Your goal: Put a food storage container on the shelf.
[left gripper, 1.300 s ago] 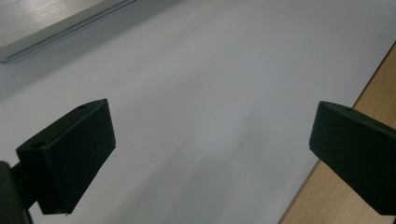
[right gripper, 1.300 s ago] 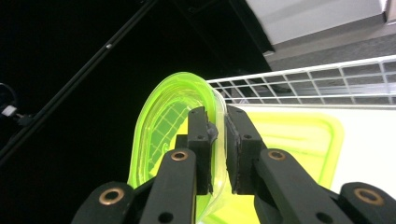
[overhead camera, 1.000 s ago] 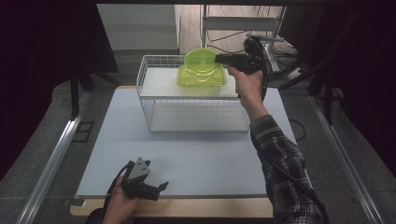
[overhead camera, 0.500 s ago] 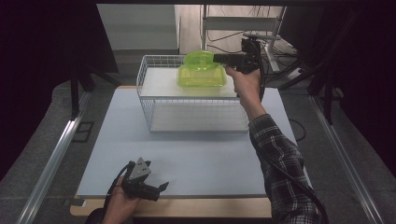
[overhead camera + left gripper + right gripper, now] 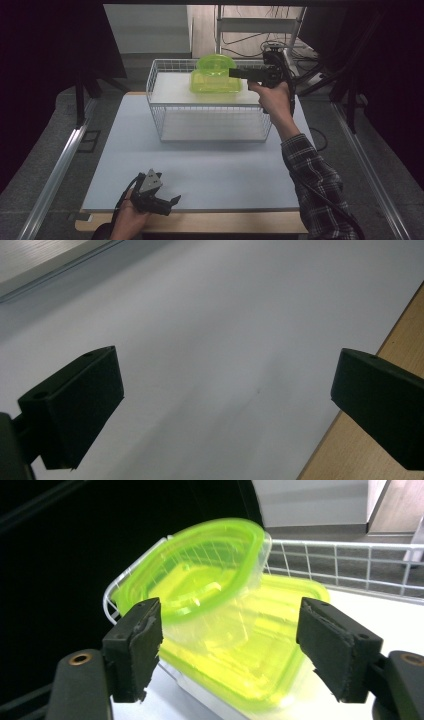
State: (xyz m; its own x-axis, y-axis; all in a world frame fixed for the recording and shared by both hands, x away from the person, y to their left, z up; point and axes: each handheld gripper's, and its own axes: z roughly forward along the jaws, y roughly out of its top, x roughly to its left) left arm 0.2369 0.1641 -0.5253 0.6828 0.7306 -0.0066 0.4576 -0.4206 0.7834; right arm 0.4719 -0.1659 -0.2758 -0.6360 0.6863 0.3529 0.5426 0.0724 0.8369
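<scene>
A clear green round bowl [image 5: 215, 63] lies tilted on top of a flat green lidded container [image 5: 216, 85] at the back of the white wire basket [image 5: 210, 118]. My right gripper [image 5: 233, 73] is held level at the bowl's right side. Its jaws have just been opening, and in the right gripper view the bowl [image 5: 200, 572] sits between the spread pads [image 5: 145, 640] without being pressed; the container [image 5: 250, 652] lies beneath. My left gripper [image 5: 173, 202] rests open near the table's front edge, with only the white mat [image 5: 225, 340] between its jaws.
The basket stands at the far middle of the white mat [image 5: 200, 165], on a white sheet. A wooden table edge [image 5: 225, 222] runs along the front. Cables and a metal frame [image 5: 260, 25] lie behind the basket.
The right gripper's jaws have spread apart, and the green bowl has tipped and settled lower onto the flat container. The left gripper has stayed put.
</scene>
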